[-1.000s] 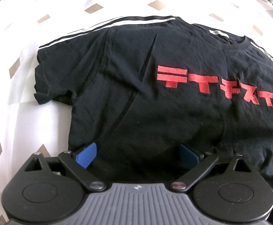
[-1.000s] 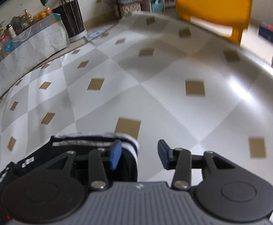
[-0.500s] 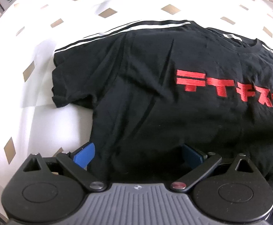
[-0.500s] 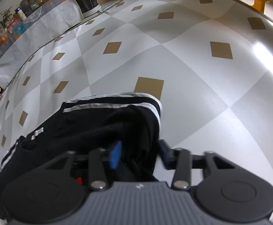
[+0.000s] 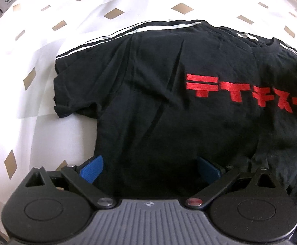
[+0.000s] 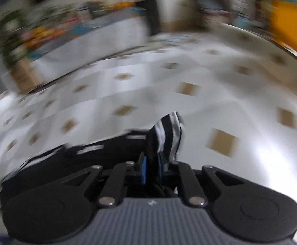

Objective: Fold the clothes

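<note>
Left view: the left gripper (image 5: 149, 168) is hovering at the bottom of the frame, jaws standing wide over the hem of the black shirt (image 5: 169, 106), pads not pressing it. The shirt is lying flat across the centre on the patterned cloth (image 5: 36, 122).

Right view, blurred: the right gripper (image 6: 151, 170) is clamping the striped sleeve (image 6: 168, 132) at lower centre, its jaws having just been closing on it. The sleeve fold seems to be starting; next, the sleeve likely needs carrying inward over the shirt's body.

The T-shirt (image 5: 169, 122) lies on the tablecloth (image 5: 36, 132), collar to the right. Its hem lies nearest the camera. A sleeve (image 5: 75, 94) points left.
</note>
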`<state>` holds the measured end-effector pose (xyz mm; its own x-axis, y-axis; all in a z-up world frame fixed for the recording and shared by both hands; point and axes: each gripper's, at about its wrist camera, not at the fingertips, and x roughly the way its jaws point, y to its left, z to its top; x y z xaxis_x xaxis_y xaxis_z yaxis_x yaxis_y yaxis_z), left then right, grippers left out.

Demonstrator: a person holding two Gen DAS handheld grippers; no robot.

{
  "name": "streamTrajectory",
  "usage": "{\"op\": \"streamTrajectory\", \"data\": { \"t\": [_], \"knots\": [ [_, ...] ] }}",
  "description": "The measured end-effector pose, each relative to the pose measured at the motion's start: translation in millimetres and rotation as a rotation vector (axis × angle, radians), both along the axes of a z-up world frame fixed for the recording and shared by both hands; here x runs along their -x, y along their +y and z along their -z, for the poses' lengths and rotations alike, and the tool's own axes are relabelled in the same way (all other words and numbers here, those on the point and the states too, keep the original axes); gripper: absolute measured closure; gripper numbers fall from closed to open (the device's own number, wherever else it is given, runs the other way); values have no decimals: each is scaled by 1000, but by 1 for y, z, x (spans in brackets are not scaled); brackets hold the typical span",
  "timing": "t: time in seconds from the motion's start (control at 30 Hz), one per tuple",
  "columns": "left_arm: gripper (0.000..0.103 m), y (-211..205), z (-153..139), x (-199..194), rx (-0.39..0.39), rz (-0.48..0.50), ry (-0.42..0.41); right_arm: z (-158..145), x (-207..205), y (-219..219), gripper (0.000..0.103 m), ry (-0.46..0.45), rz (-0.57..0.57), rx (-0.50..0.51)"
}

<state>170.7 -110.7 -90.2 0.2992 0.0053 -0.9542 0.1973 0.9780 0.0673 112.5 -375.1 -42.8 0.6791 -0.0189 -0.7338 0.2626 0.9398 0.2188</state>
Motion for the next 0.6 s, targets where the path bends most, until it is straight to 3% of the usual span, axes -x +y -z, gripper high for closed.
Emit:
{"op": "streamTrajectory", "data": {
  "t": [0.13,0.23,0.4,0.6],
  "knots": [
    [3,-5,-1,3,-3,24,1,5,-7,36,79,26,-239,-34],
    [3,-5,-1,2,-1,25,3,2,-7,49,75,30,-318,-30],
    [3,-4,0,-3,3,20,2,-14,-7,29,69,7,-238,-33],
    [3,-10,-5,-1,15,47,-24,-7,-4,-8,66,67,-77,-42]
  ]
}}
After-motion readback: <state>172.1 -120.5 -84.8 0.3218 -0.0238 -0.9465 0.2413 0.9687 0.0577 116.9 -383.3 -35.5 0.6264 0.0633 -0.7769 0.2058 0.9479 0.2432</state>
